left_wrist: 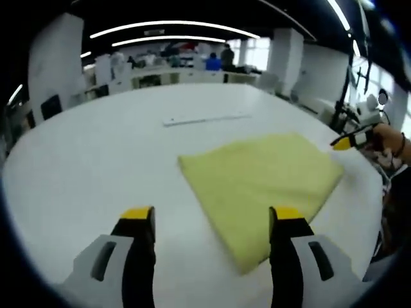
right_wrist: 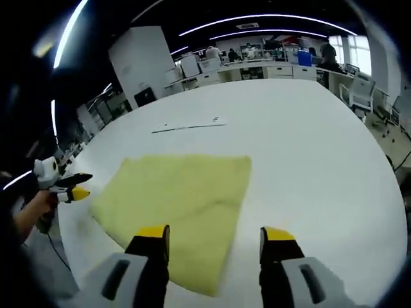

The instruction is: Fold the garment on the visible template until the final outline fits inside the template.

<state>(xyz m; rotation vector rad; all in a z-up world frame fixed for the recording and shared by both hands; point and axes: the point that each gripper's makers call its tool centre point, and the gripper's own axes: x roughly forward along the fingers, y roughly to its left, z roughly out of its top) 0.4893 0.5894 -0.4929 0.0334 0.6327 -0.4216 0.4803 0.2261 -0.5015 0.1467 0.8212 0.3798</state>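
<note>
On the white tabletop, both hand-held grippers gape empty; we should grip the folded yellow cloth's near corners evenly before folding.

My left gripper has two black fingers with bright yellow tips. Lower down, each finger sits in a light grey shell with a dark slot cut in it. My right gripper looks just the same: black fingers, yellow caps on top, grey shells with a dark slot below. Far to the right of my left fingers I can see my other gripper from the side, white and black with a yellow tip. My hand holds it, and a thin dark band goes around my wrist.
</note>
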